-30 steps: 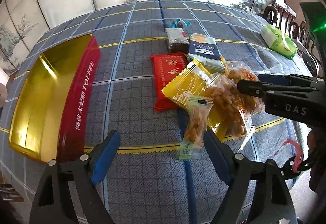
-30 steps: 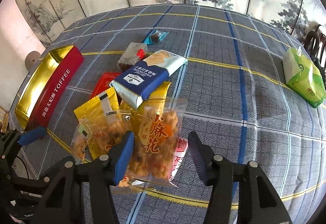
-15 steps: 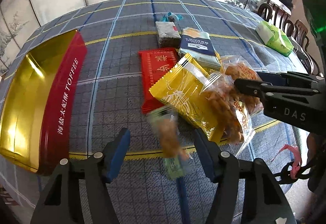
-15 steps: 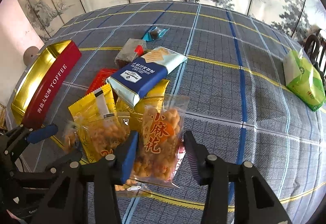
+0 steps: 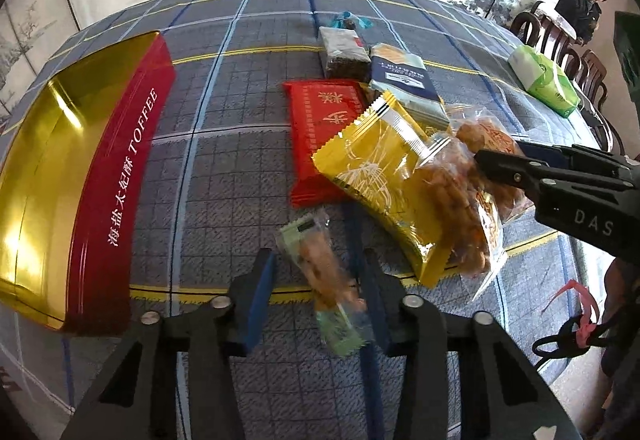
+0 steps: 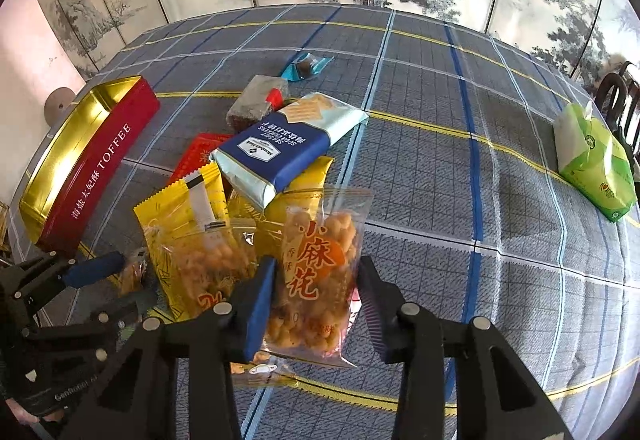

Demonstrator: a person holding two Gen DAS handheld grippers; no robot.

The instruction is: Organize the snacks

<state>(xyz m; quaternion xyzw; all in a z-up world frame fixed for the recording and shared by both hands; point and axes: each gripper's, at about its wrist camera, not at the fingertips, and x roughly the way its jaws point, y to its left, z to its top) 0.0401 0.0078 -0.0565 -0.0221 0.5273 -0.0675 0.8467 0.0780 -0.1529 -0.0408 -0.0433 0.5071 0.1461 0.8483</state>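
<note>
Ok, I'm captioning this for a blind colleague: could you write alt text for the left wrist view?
The left tool straddles a small, blurred green-ended snack packet, jaws open. Beyond lies a pile of snacks: a yellow packet, a red packet. An open toffee tin sits left; the right tool reaches in from the right.

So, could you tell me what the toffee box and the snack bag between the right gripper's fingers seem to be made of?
The toffee box looks like metal tin: mirror-like gold interior, glossy red lacquered wall. The snack bag between the right gripper fingers looks like thin clear plastic film: contents show through, with creases and glare.
</note>
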